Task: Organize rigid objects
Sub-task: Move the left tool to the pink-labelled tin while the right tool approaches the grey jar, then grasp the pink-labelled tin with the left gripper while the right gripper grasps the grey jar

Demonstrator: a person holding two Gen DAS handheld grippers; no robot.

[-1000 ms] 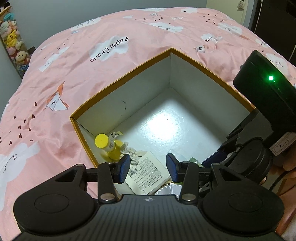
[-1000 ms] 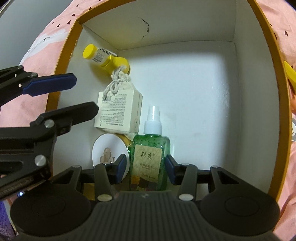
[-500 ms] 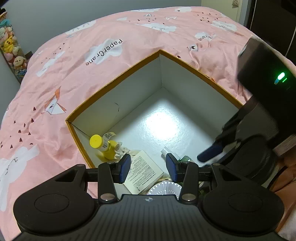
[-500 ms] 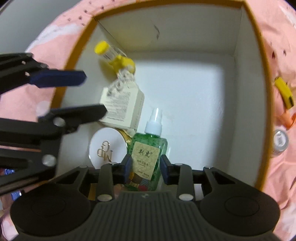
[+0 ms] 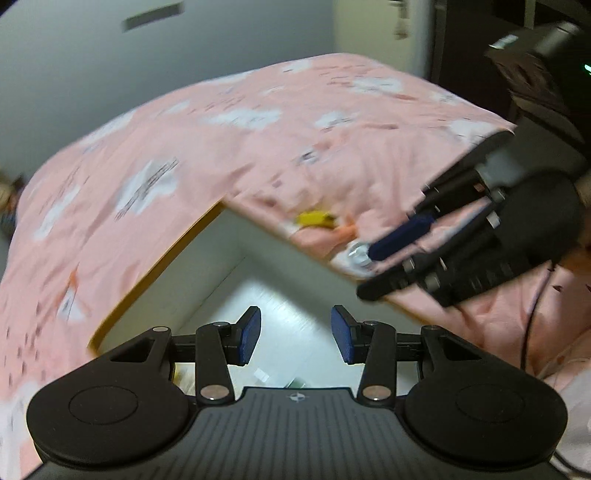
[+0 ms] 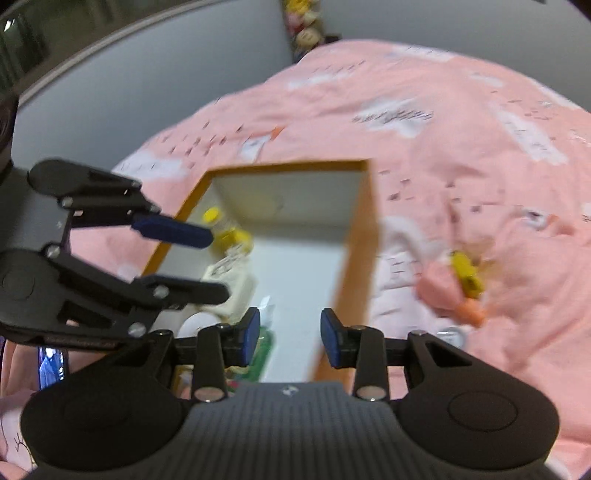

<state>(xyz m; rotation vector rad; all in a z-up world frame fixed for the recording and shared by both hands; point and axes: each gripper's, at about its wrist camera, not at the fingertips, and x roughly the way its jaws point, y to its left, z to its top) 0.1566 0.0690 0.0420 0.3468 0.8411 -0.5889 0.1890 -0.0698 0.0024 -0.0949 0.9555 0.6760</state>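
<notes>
An orange-rimmed white box lies on the pink bed; in the left wrist view its rim shows too. Inside are a yellow-capped bottle, a cream carton and a green spray bottle. My right gripper is open and empty, raised above the box's near right side. My left gripper is open and empty over the box; it also shows in the right wrist view. The right gripper shows in the left wrist view over the box's right rim.
On the bedspread right of the box lie a yellow item, an orange item and a small silver can; they also show in the left wrist view, the yellow item and the can. Plush toys stand by the wall.
Both grippers have lifted up and back from the box. The right gripper has let go of the green spray bottle, which now stays in the box, and has swung right.
</notes>
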